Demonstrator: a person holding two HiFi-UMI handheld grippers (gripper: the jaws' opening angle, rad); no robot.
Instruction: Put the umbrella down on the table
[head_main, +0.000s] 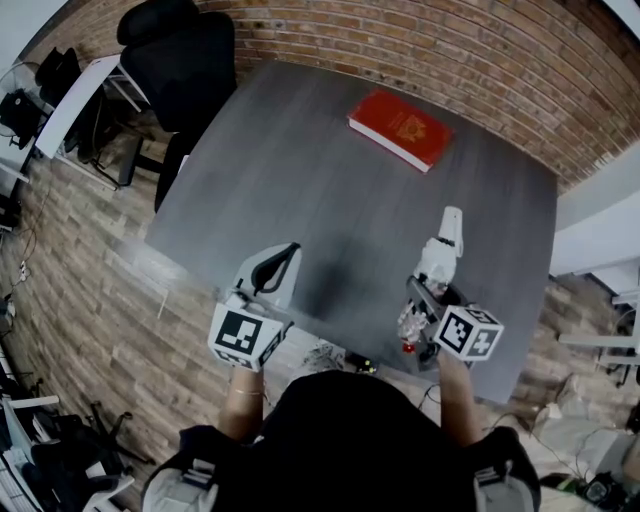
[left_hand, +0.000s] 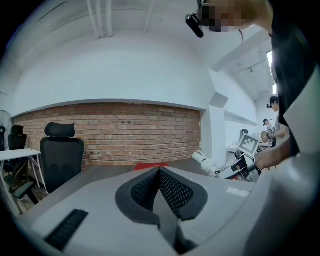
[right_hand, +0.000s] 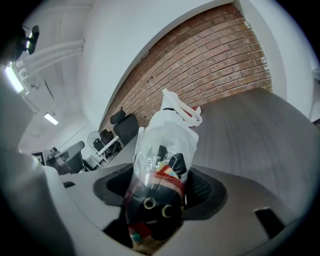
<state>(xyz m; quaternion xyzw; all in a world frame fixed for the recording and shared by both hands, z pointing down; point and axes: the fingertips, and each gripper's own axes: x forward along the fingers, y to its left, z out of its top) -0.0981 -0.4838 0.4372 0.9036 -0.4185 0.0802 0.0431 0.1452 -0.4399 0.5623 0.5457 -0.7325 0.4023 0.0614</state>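
Observation:
A folded umbrella (head_main: 441, 250) in a clear plastic sleeve, white at its far end, is held over the near right part of the dark grey table (head_main: 300, 180). My right gripper (head_main: 428, 296) is shut on the umbrella's dark patterned body (right_hand: 159, 172), which points away from me. In the left gripper view the umbrella's white end (left_hand: 204, 160) shows at the right. My left gripper (head_main: 283, 258) hovers at the table's near left edge, its jaws pressed together (left_hand: 160, 174) with nothing between them.
A red book (head_main: 400, 128) lies at the far side of the table, near the brick wall. A black office chair (head_main: 180, 55) stands beyond the table's far left corner. White desks and other chairs stand at the left.

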